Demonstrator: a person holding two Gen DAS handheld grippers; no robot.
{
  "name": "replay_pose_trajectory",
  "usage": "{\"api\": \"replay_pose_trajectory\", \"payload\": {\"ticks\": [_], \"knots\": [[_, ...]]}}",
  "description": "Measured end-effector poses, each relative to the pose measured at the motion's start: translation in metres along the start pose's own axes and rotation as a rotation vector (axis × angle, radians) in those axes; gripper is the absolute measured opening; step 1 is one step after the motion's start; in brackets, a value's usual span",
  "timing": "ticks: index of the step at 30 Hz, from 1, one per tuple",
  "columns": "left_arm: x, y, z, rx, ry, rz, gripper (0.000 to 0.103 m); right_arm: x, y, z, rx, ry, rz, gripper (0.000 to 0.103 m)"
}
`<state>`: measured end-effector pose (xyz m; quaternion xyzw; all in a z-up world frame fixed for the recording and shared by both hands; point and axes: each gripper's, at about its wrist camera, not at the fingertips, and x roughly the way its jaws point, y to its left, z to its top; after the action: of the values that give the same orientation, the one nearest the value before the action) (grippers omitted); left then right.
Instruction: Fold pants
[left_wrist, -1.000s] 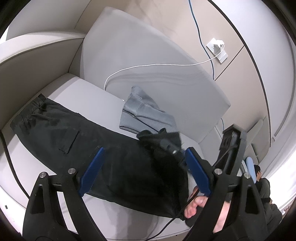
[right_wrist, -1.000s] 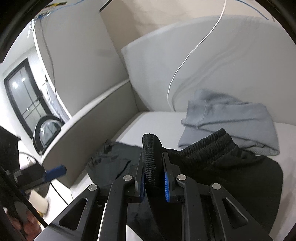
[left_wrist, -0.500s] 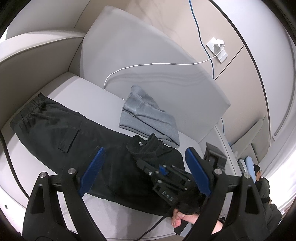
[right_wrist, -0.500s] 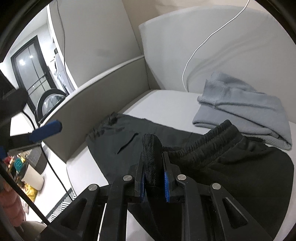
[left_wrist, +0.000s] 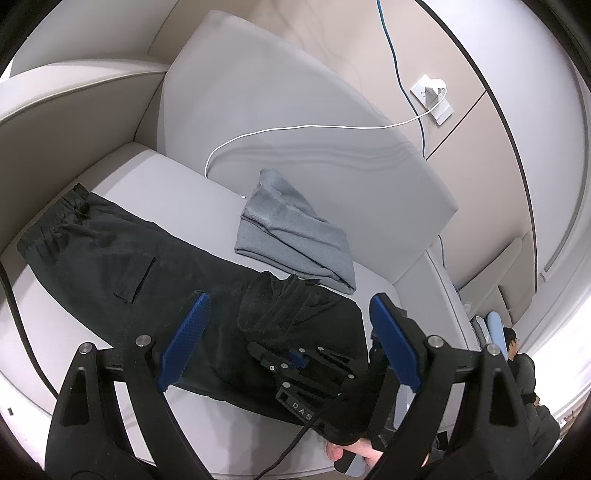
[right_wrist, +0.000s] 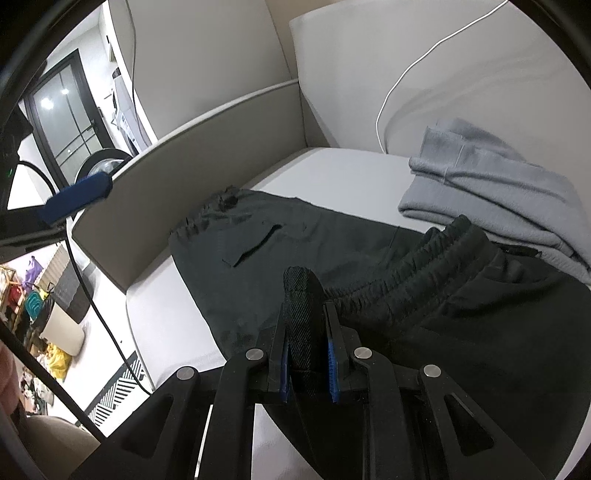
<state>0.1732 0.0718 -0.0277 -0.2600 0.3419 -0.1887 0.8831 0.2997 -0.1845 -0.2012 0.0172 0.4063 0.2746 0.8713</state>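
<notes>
We are seeing a folded grey fleece garment (left_wrist: 295, 240) lying on the pale grey sofa seat (left_wrist: 155, 177), a thin white cable (left_wrist: 295, 127) trailing behind.

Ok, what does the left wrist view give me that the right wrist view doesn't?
Only the left wrist view shows the wall socket, the blue cable and the open left claw above the black pants. Only the right wrist view shows the fabric pinched in the shut right claw, plus the glass door. Both show the pants, the folded grey garment, the white cable and the sofa cushion.
</notes>
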Motion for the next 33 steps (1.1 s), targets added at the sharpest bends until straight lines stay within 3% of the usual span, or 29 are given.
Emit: {"api": "replay_pose_trajectory", "payload": {"ticks": [33], "knots": [[0.005,0.003,0.0,-0.024,0.021,-0.002,0.086,0.036,0.007,-0.041,0.009,0.115,-0.016,0.016]]}}
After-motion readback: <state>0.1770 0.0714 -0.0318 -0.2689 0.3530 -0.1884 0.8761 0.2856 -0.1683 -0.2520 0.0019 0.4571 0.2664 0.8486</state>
